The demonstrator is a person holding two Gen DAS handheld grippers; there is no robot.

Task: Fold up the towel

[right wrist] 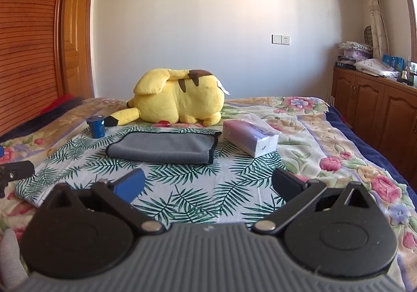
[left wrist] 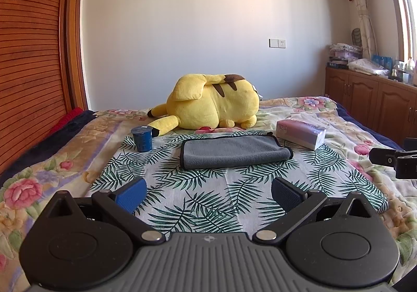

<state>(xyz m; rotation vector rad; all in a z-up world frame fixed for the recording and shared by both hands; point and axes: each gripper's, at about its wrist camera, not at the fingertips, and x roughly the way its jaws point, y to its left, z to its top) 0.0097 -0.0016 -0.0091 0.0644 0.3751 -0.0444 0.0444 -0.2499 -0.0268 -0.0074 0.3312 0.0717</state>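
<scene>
Both the left gripper [left wrist: 207, 194] and right gripper [right wrist: 208, 185] hover spread, empty. Ahead, the grey towel [left wrist: 234, 151] lies folded on a leaf-print cloth [left wrist: 208, 200]; its underside is hidden.

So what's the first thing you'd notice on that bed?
The big yellow plush lying at the back of the bed, just behind the leaf-print cloth. On that cloth lies the grey towel, already folded over, with a blue cup to its left and a tissue pack to its right. Both grippers, left and right, hang open in front, holding nothing.
</scene>
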